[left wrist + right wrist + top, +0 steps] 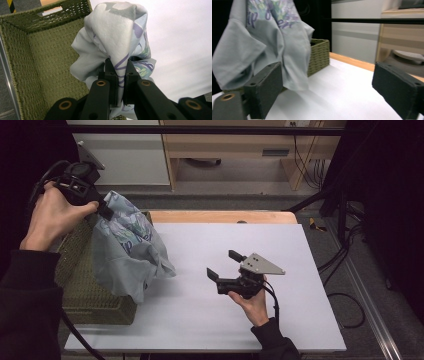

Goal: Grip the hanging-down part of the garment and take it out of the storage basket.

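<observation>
A pale grey cloth with purple and green print [127,250] hangs from my left gripper [105,210], held up over the olive woven basket [80,290] at the table's left edge. In the left gripper view the jaws are shut on a fold of the cloth [115,32], with the basket's floor [42,57] below. The cloth's lower part drapes over the basket's right wall onto the white table. My right gripper [224,264] is open in mid-table, pointing left at the cloth [267,45], with nothing between its fingers [265,87].
The white tabletop [280,245] lies free around and to the right of the right gripper. A wooden strip [220,216] runs along the far edge. Beyond stand a cabinet and a desk; cables and black stands lie on the floor at right.
</observation>
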